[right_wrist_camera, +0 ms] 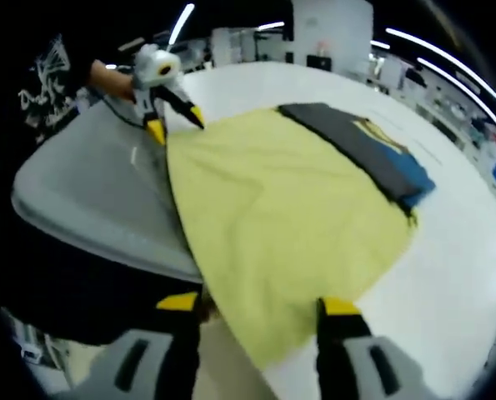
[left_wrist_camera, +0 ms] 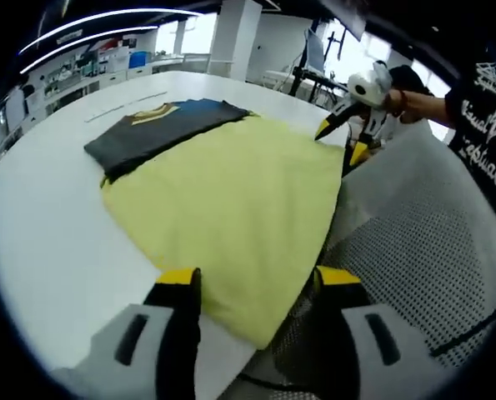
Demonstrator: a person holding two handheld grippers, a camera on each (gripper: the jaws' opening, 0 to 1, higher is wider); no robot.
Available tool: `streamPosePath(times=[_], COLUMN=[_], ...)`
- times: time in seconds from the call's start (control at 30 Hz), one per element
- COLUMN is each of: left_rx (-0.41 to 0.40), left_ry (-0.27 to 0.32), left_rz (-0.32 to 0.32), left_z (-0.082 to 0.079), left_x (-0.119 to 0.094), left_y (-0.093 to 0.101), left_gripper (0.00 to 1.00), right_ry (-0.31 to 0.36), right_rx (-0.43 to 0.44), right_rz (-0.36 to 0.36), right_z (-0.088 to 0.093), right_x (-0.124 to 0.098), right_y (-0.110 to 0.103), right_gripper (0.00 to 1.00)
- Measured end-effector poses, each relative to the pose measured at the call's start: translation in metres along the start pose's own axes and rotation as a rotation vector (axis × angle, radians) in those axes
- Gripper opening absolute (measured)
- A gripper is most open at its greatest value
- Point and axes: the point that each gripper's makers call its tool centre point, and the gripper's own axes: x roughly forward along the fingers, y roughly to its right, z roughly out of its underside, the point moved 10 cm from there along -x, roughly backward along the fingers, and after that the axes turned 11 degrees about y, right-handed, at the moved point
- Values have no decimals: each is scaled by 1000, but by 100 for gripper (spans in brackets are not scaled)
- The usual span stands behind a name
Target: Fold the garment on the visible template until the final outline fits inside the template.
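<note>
On the white table (left_wrist_camera: pixel 56 242), the pale yellow cloth garment (left_wrist_camera: pixel 231 208) lies spread, unfolded, partly overhanging the edge. Left gripper (left_wrist_camera: pixel 256 292) and right gripper (right_wrist_camera: pixel 260 310) stand open astride its near corners. Folding remains.

Garment (left_wrist_camera: pixel 231 208) lies flat on counter (left_wrist_camera: pixel 56 242), one side at counter's near edge. Folded clothes (left_wrist_camera: pixel 160 125) lie at garment's far side, touching it. Mesh sheet (left_wrist_camera: pixel 431 250) overhangs near edge, beside garment.
</note>
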Motion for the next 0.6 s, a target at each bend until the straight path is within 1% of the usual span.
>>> streamPosePath(times=[0.07,0.1,0.13,0.17,0.2,0.23,0.27,0.33,0.4,0.47,0.5,0.53,0.57,0.6], left_rx=[16,55,33,42,50,74,89,106,131,135,127,105,102,104], left_ry=[-39,-7,-33,-30,-42,-58,-67,-76,-91,-103,-105,-104,-103,-105], left_rz=[-18,-7,-7,-13,-20,-23,-24,-18,-36,-45,-49,-62,-70,-75], left_z=[2,0,1,0,0,0,0,1,1,0,-1,-1,0,0], left_x=[0,3,2,3,3,3,3,3,1,1,0,-2,-2,-2], left_y=[0,0,2,1,0,-1,0,1,-1,-3,-6,-7,-7,-12], left_gripper=[52,52,52,51,50,49,49,50,46,40,37,33,30,27], right_ry=[-25,-27,-30,-33,-44,-63,-65,-57,-53,-44,-36,-35,-32,-30], right_rx=[-41,-49,-49,-48,-54,-80,-91,-68,-71,-57,-54,-46,-33,-31], right_rz=[0,1,1,1,3,14,19,17,11,-2,-5,-11,-12,-1], right_z=[1,1,1,2,2,3,3,3,4,3,3,4,4,5], right_x=[0,2,3,3,4,4,4,3,3,2,1,1,2,2], right_y=[0,-1,-2,-2,-2,-1,0,0,0,-2,-2,-2,-3,-2], right_gripper=[48,47,46,45,44,41,39,38,37,29,21,15,12,10])
